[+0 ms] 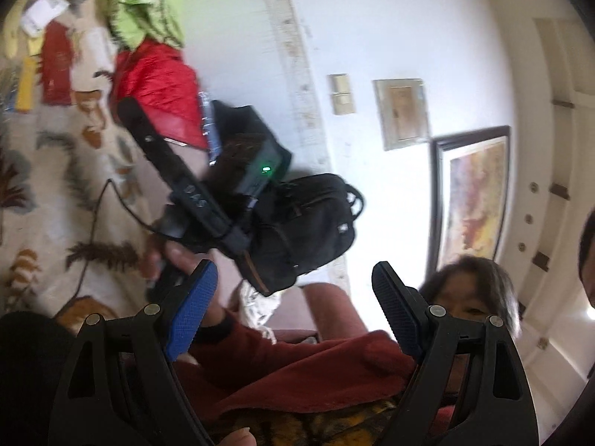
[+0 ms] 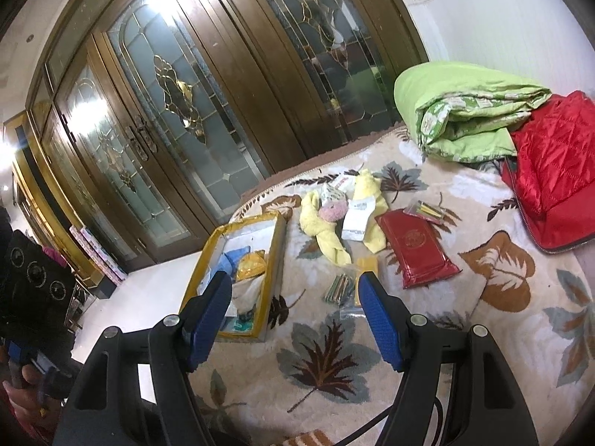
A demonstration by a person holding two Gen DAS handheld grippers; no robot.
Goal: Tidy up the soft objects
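Grippers with jaws spread and empty: right gripper (image 2: 295, 319) above leaf-patterned blanket (image 2: 427, 353) near yellow-edged box (image 2: 273, 260); left gripper (image 1: 293, 301) facing the wall (image 1: 372, 18).

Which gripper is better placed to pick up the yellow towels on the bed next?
Probably the right gripper: open, it faces the yellow towels and box. The left gripper, also open, points at the wall and the person.
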